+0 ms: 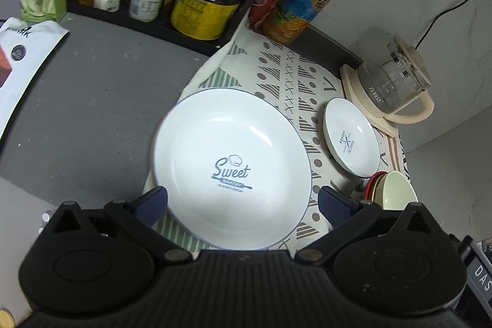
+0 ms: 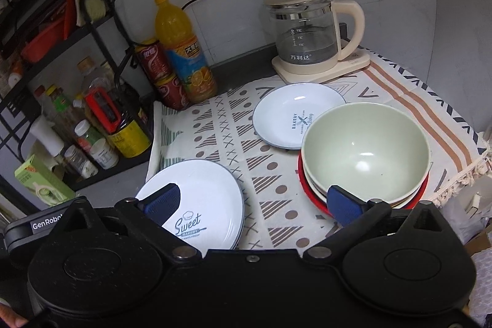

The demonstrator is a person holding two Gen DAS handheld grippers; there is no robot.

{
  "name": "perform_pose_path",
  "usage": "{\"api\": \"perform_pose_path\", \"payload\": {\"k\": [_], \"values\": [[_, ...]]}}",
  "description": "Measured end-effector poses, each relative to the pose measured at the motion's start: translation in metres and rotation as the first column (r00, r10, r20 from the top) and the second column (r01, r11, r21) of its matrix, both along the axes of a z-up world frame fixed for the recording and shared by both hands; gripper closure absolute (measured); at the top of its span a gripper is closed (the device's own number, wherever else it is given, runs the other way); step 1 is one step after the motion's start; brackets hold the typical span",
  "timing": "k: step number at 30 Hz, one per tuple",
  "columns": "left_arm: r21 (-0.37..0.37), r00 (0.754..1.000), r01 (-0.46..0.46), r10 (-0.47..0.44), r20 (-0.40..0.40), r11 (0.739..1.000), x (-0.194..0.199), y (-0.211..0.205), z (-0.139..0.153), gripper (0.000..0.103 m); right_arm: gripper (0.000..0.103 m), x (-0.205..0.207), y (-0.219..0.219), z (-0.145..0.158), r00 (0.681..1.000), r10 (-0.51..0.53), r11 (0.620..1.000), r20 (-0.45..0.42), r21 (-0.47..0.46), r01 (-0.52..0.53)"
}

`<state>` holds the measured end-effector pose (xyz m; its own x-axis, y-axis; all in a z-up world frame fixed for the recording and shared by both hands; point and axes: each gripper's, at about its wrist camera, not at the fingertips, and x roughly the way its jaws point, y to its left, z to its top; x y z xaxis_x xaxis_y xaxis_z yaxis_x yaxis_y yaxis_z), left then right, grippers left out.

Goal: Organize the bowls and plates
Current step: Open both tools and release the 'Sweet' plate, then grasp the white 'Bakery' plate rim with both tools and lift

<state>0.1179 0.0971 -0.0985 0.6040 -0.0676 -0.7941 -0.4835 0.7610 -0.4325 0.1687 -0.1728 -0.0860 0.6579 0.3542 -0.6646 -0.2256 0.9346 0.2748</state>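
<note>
Hovering wide open and empty, the left tool (image 1: 243, 203) straddles the big plate (image 1: 230, 168) at the near left of the cloth (image 1: 295, 76), while the right tool (image 2: 252, 202), also wide and empty, hangs between that plate and the stack of bowls (image 2: 366, 149) on the near right. A small plate (image 2: 295, 112) lies farther back, close to the kettle (image 2: 307, 29). Glazed rims look slippery; a shallow pinch could let a plate slide off. Dragging might bunch the cloth and tip the bowls near the table edge.
</note>
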Motion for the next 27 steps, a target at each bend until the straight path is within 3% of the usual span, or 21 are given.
{"api": "perform_pose_path", "payload": {"k": [4,16,20,24,27], "values": [[-0.022,1.000,-0.011,0.011,0.009,1.000,0.015,-0.002,0.001,0.000,0.001,0.012,-0.001,-0.003,1.000,0.006,1.000,0.003,0.005,-0.006],[0.025,0.999,0.000,0.001,-0.032,1.000,0.079,-0.024,0.012,0.000,0.001,0.083,-0.010,0.005,0.999,0.041,0.998,-0.019,0.045,-0.040],[-0.019,0.998,-0.003,0.002,-0.057,1.000,0.098,-0.028,0.007,0.000,0.001,0.105,-0.013,0.003,0.998,0.050,0.998,-0.037,0.047,-0.048],[0.014,0.998,-0.022,0.023,-0.055,1.000,0.117,-0.034,0.007,0.001,0.001,0.130,-0.018,0.004,0.997,0.049,0.997,-0.052,0.063,-0.046],[-0.038,0.998,-0.037,0.036,-0.046,0.999,0.133,-0.035,0.002,0.001,0.001,0.149,-0.022,0.006,0.998,0.047,0.998,-0.034,0.044,-0.045]]}}
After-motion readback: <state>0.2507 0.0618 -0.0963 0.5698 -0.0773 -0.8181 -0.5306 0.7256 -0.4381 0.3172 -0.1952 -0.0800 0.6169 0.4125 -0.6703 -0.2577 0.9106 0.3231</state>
